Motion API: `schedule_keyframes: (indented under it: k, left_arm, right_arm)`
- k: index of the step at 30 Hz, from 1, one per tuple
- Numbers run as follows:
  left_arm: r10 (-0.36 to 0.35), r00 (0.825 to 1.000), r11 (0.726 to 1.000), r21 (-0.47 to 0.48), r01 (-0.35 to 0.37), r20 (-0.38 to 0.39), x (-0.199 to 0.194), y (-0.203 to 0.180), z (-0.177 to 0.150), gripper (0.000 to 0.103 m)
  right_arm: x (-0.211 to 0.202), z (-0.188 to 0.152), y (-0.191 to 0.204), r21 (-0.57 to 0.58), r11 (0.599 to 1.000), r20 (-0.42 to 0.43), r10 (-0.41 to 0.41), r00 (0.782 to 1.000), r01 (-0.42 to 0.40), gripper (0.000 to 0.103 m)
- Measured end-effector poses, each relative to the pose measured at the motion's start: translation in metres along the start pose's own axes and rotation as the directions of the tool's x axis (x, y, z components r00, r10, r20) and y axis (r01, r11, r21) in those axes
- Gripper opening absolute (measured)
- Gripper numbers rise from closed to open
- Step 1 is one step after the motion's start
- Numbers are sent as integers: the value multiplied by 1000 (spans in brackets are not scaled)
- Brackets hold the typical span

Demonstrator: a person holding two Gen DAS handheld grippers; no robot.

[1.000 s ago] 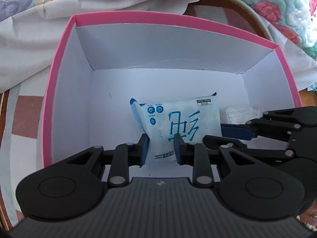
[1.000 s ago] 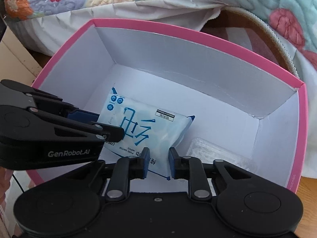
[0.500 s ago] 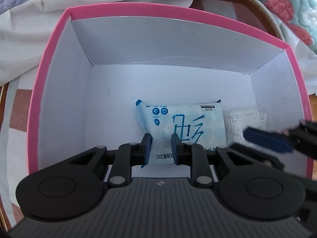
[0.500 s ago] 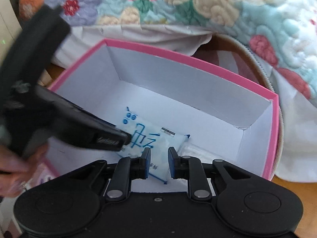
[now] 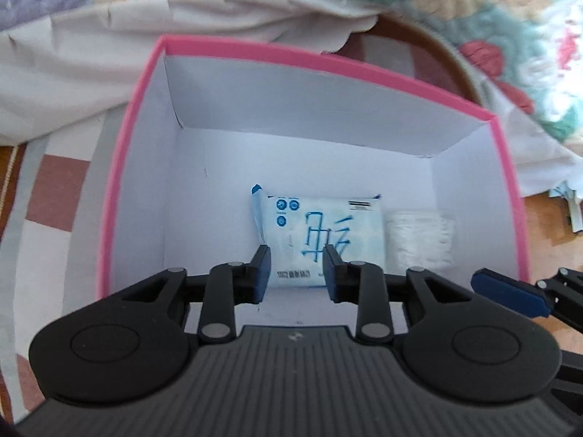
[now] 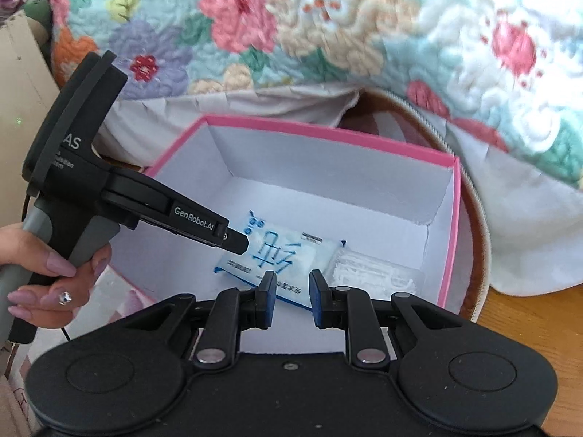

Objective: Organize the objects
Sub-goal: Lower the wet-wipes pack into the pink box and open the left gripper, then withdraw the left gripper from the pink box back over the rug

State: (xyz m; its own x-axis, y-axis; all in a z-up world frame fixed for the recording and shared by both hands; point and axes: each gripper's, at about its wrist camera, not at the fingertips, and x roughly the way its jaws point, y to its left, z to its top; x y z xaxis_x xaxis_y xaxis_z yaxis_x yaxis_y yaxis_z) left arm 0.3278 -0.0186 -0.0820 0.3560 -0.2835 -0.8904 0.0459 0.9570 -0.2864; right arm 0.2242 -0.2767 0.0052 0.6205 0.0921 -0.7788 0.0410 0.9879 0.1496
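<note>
The pink box (image 5: 120,167) is open at the top. Its floor is taken at the near right by a tissue packet (image 5: 320,233) and a clear pouch (image 5: 419,240), just beside each other; the left and far floor is left bare.

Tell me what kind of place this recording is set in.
Probably a bedroom at home: a floral quilted bedspread and a plain white sheet are bunched behind the pink-rimmed white cardboard box, which stands on a checked cloth.

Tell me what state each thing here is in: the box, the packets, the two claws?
Pink box: open, no lid on.
Blue-printed packet: sealed, flat on the box floor.
Clear packet: beside it, on the floor.
Left gripper: open, empty.
Right gripper: open, empty.
</note>
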Motion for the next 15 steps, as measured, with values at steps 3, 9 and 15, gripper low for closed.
schedule_keyframes:
  k: [3,9,15]
  left_arm:
    - [2,1000,1000,29,-2,18,-23,-11,-9,40]
    - [4,999,997,80,-7,38,-67,-16,-21,43]
    - [22,997,995,98,-30,74,-110,-14,-38,51]
  right_arm:
    - [-13,3,9,-18,1000,22,3,1000,-2,26]
    - [-38,4,25,-21,999,35,31,999,-31,30]
    - [-66,4,37,-32,999,36,15,999,-14,33]
